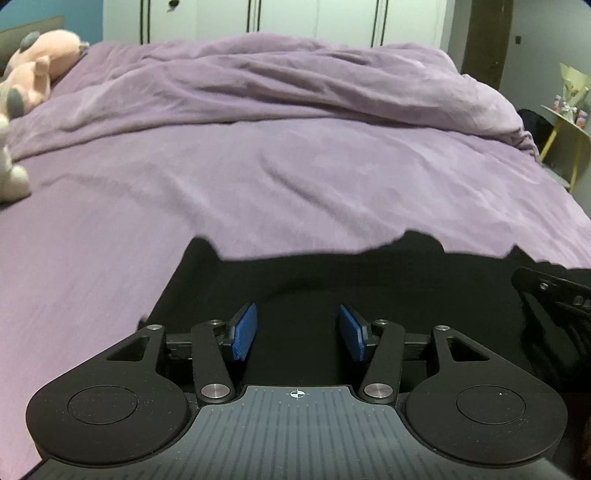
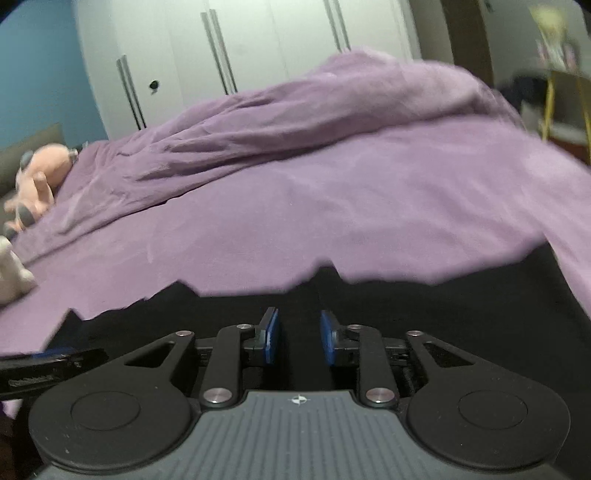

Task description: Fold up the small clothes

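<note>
Closest up, left gripper (image 1: 298,332), blue pads (image 1: 243,331) spread well apart, nothing pinched between them, just hovering over or maybe resting on the black garment (image 1: 314,273); can't tell whether the tips actually touch the cloth. Black garment lying flat on the near part of the purple bed sheet (image 1: 258,177), far edge wavy and uneven, cloth so dark that folds and seams don't show at all. Over in the right wrist view, right gripper (image 2: 298,338) with pads (image 2: 272,338) closer together but a clear gap between them, not clamped on anything visible, same black cloth (image 2: 424,314) underneath. Each tool poking into the other's view: right one at the far right edge of the left view, left one at the lower left of the right view. Further back, rumpled purple duvet (image 1: 295,77) bunched across the bed, pink plush toy (image 1: 40,66) up near the left, white plush (image 1: 11,173) at the left edge. White wardrobe doors (image 1: 288,18) behind, small yellow-legged side table (image 1: 569,125) off to the right.
</note>
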